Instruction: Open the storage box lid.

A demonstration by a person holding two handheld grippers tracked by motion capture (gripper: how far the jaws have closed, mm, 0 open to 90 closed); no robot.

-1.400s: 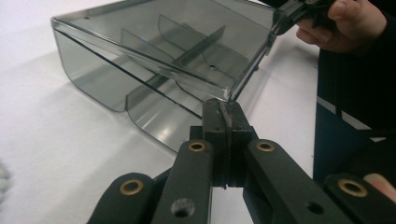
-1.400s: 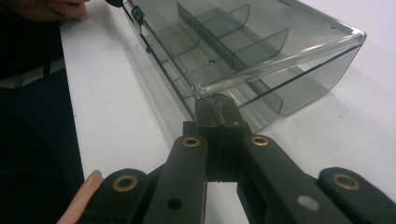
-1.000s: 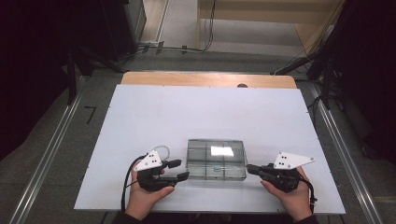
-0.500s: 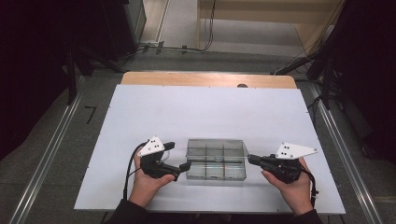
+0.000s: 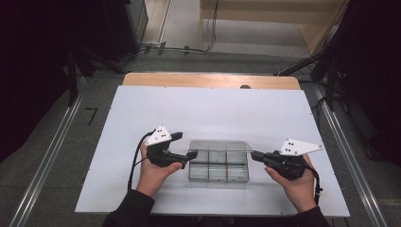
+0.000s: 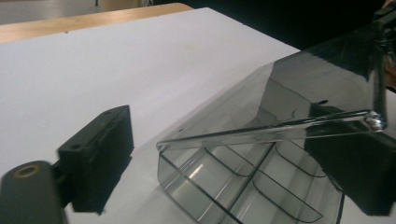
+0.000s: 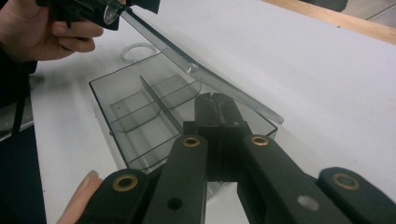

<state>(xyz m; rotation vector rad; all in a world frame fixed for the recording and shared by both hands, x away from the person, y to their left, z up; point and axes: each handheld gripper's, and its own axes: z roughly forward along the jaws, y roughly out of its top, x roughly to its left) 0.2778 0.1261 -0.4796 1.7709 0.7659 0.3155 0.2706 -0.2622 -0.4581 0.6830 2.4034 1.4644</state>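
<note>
No readable writing. Clear divided box (image 5: 218, 165), lid (image 6: 275, 100) raised between opening left gripper (image 5: 182, 145) jaws; right gripper (image 7: 215, 105) closed, empty, beside box.

The box's lid (image 5: 220, 146), flat a second ago, now stands tilted up off the box (image 5: 218, 166). The left hand-held gripper (image 5: 191, 154) is higher at the lid's left end, its jaws having just been opening then closing a little around the lid's edge.
</note>
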